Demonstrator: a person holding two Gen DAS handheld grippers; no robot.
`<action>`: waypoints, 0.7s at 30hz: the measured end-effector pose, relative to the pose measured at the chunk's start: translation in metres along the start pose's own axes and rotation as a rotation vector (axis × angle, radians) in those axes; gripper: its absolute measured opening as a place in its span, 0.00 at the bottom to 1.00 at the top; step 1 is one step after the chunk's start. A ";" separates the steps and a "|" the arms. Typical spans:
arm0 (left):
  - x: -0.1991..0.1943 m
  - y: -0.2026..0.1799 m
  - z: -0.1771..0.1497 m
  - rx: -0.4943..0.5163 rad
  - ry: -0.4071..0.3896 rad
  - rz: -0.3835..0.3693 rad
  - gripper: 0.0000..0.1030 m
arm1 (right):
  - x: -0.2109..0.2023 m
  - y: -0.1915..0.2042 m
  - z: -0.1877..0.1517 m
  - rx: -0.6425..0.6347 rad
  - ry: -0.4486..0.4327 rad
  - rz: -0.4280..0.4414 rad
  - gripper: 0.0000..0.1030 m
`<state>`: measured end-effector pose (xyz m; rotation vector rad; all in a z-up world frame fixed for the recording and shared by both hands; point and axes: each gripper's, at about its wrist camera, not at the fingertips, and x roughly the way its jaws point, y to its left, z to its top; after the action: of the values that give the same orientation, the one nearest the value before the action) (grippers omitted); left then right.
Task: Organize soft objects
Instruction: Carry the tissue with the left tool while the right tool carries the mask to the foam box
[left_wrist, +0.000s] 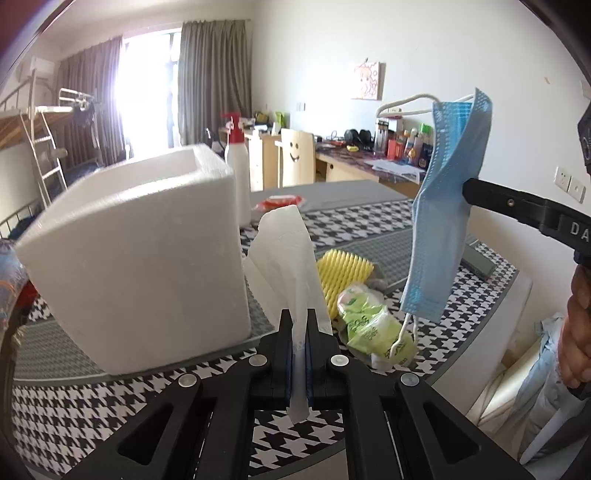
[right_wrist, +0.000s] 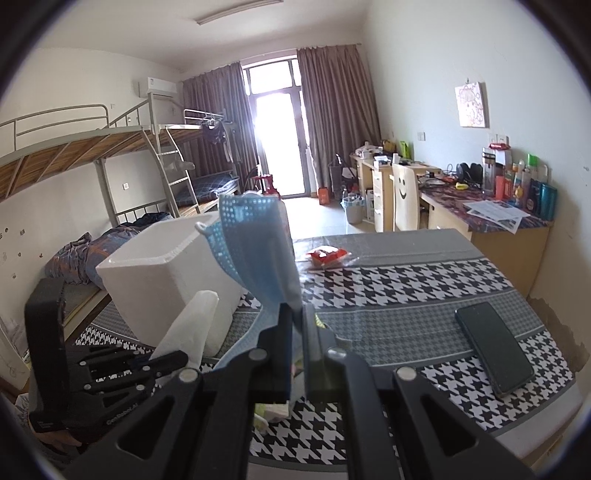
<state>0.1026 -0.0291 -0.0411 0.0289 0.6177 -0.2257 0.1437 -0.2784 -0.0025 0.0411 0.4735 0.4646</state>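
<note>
While left jaws clamp a tissue (left_wrist: 284, 254), right jaws clamp a mask (left_wrist: 443, 206); lettering possibly "DA".

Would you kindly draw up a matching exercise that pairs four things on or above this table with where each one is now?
Things:
1. white tissue
2. blue face mask
3. dark phone
4. yellow foam sleeve

Places:
A. lying flat on the houndstooth tablecloth, apart from the rest
B. clamped in the left gripper, beside the white foam box
C. lying on the table behind the green wrapper
D. hanging from the right gripper

Pairs: 1-B, 2-D, 3-A, 4-C
</note>
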 end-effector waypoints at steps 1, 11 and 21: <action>-0.004 0.000 0.001 0.001 -0.008 -0.001 0.05 | 0.000 0.001 0.001 -0.003 -0.002 0.002 0.07; -0.033 -0.005 0.023 0.042 -0.108 -0.015 0.05 | -0.009 0.007 0.015 -0.023 -0.041 0.001 0.07; -0.051 -0.001 0.042 0.044 -0.184 -0.008 0.05 | -0.014 0.013 0.028 -0.039 -0.071 -0.011 0.07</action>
<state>0.0861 -0.0240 0.0224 0.0476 0.4299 -0.2463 0.1396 -0.2714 0.0309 0.0175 0.3952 0.4595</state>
